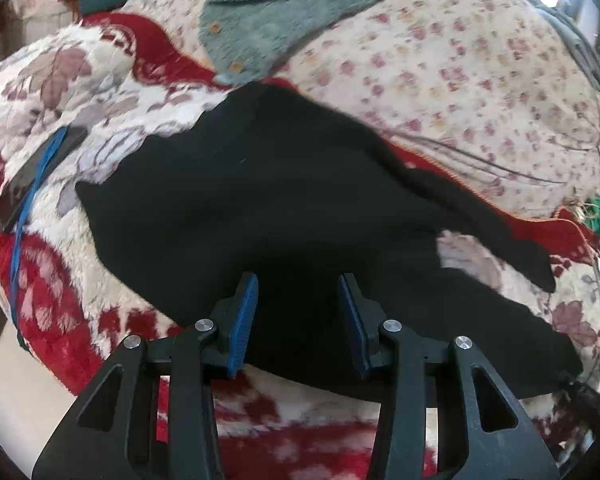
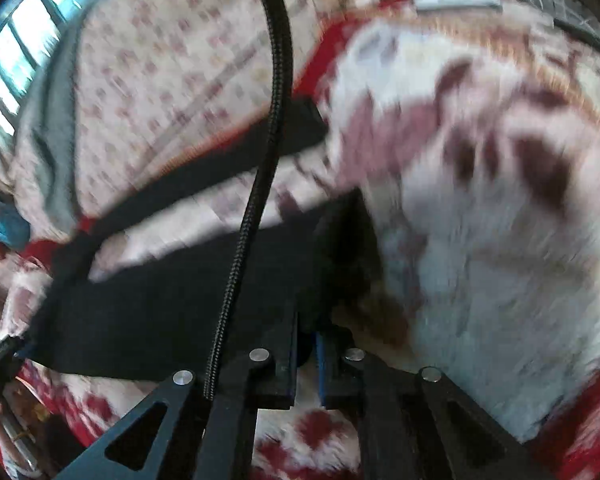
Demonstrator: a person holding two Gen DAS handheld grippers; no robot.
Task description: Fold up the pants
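Black pants (image 1: 260, 200) lie spread on a red and white floral fleece blanket (image 1: 52, 272). In the left wrist view my left gripper (image 1: 298, 284) hovers over the pants' near edge. Its blue pads (image 1: 244, 312) stand apart and open, pressing on nothing. The right wrist view is blurred. There my right gripper (image 2: 308, 328) has its jaws nearly together, with a bunch of the black pants (image 2: 160, 320) pinched at the tips. One pant leg stretches away to the left, and a second leg (image 2: 220, 176) runs above it.
A grey-green fleece garment with buttons (image 1: 260, 12) lies at the back on a small-flowered sheet (image 1: 460, 80). A flat black object with a blue strap (image 1: 32, 176) rests at the left. A black braided cable (image 2: 260, 160) hangs across the right wrist view.
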